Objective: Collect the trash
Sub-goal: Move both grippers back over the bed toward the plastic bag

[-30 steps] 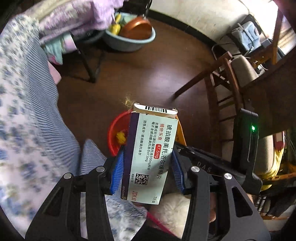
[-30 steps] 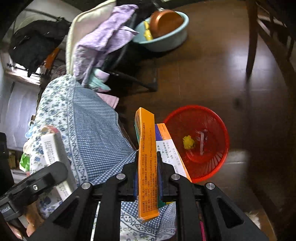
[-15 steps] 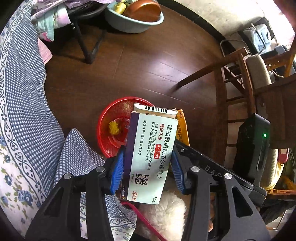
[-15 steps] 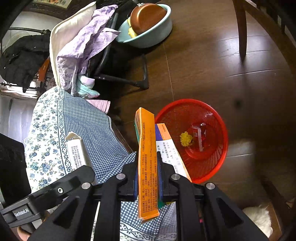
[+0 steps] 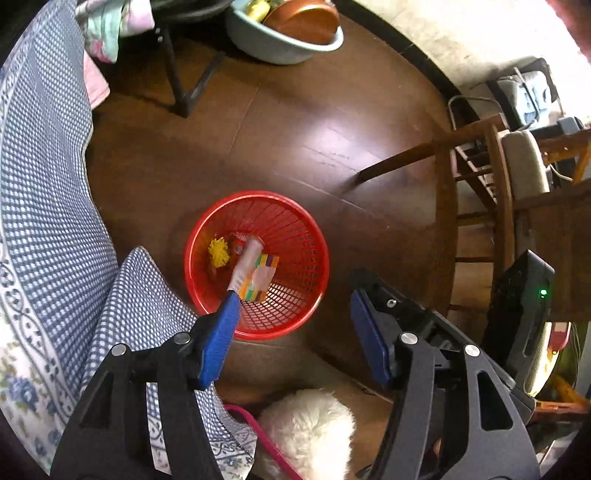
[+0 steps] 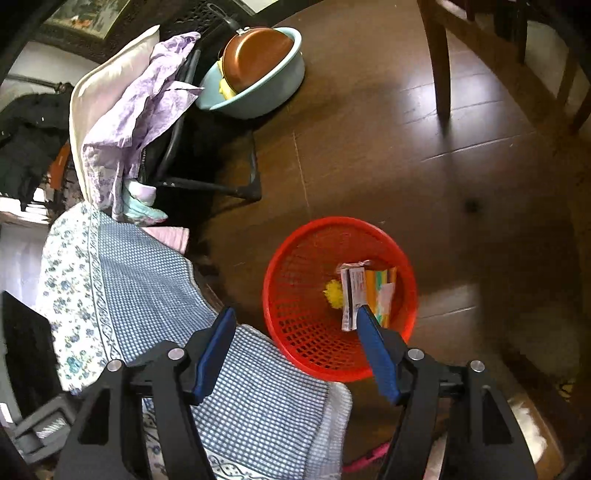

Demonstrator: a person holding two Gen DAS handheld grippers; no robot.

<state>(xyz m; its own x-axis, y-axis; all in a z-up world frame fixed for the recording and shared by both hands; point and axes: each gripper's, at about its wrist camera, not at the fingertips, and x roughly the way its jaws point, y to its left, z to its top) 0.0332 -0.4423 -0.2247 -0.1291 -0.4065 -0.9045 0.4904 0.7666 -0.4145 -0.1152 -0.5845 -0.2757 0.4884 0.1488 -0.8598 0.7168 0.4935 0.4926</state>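
Note:
A red mesh basket [image 5: 318, 236] [image 6: 295, 243] stands on the dark wooden floor below both grippers. In it lie a white medicine box [image 5: 245, 264] [image 6: 352, 295], an orange and multicoloured box [image 5: 263, 276] [image 6: 384, 291] and a yellow fluffy scrap [image 5: 218, 253] [image 6: 334, 293]. My left gripper [image 5: 293, 326] hangs over the basket's near rim. Its jaws are opening, with nothing between the blue pads. My right gripper [image 6: 295, 323] is above the basket's left side. Its jaws are opening too, and they hold nothing.
A blue-checked floral cloth [image 5: 48, 221] [image 6: 147, 280] drapes beside the basket. A teal basin with a brown pan [image 5: 284, 33] [image 6: 255, 74] sits on the floor farther off. Wooden chairs [image 5: 491, 177] [image 6: 439, 66] stand to the right. A white fluffy thing [image 5: 306, 432] lies near.
The left gripper let go of the white medicine box and the right one of the orange box. Both boxes now lie in the red basket, and both pairs of jaws stand apart.

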